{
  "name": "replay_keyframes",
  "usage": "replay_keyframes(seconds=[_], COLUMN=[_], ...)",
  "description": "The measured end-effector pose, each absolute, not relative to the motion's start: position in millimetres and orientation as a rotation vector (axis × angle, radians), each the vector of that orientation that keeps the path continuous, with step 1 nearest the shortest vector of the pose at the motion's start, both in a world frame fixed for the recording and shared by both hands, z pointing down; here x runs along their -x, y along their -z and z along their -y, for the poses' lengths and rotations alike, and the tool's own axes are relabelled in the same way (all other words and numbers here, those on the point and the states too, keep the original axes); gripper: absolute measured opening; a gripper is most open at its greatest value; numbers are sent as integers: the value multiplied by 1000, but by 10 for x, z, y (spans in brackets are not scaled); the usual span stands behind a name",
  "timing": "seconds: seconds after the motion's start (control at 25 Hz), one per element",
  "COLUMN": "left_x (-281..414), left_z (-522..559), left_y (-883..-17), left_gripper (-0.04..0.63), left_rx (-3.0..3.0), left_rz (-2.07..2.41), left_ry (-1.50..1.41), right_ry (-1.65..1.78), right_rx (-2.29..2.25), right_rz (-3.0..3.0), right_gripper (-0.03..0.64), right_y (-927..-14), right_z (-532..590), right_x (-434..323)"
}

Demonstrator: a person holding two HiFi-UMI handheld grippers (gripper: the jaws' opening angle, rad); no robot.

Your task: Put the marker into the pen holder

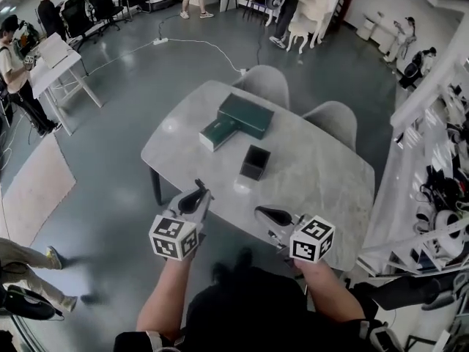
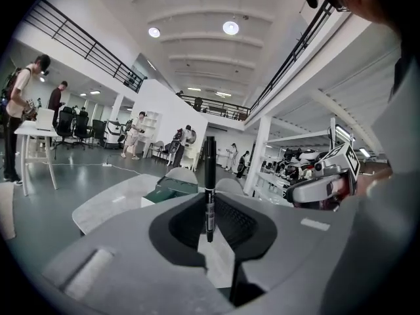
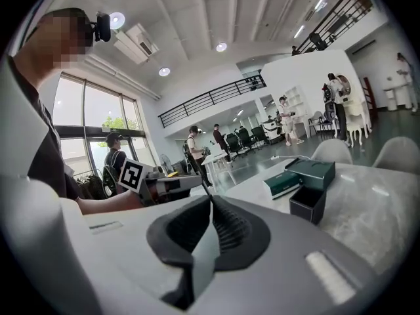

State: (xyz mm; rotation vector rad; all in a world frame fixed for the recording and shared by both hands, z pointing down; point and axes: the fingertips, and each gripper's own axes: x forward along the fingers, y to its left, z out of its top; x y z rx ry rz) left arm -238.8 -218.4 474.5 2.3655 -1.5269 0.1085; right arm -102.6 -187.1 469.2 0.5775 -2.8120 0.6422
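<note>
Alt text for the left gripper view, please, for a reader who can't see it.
The left gripper is shut on a slim black marker with a pale label, held upright between its dark ribbed pads. Beyond it are a pale grey tabletop carrying a dark green box, and the right gripper at right.

A large dark green box [image 1: 248, 114] touches a smaller green box [image 1: 218, 133] on the marble table [image 1: 315, 178]; two grey chairs [image 1: 265, 84] stand behind.
</note>
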Motion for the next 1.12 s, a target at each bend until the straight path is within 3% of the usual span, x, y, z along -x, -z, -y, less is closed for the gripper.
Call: replay_keyframes(seconds=[1.12], left_x=[1270], left_z=[4024], left_y=[-4746], left_gripper=[51], left_rx=[-2455], left_rz=[1396], left_ry=[-270], right_ry=[-744], right_rx=[-732], right_rz=[2859], right_gripper=[4], right_y=[-4886], right_z=[3596], right_x=[-60])
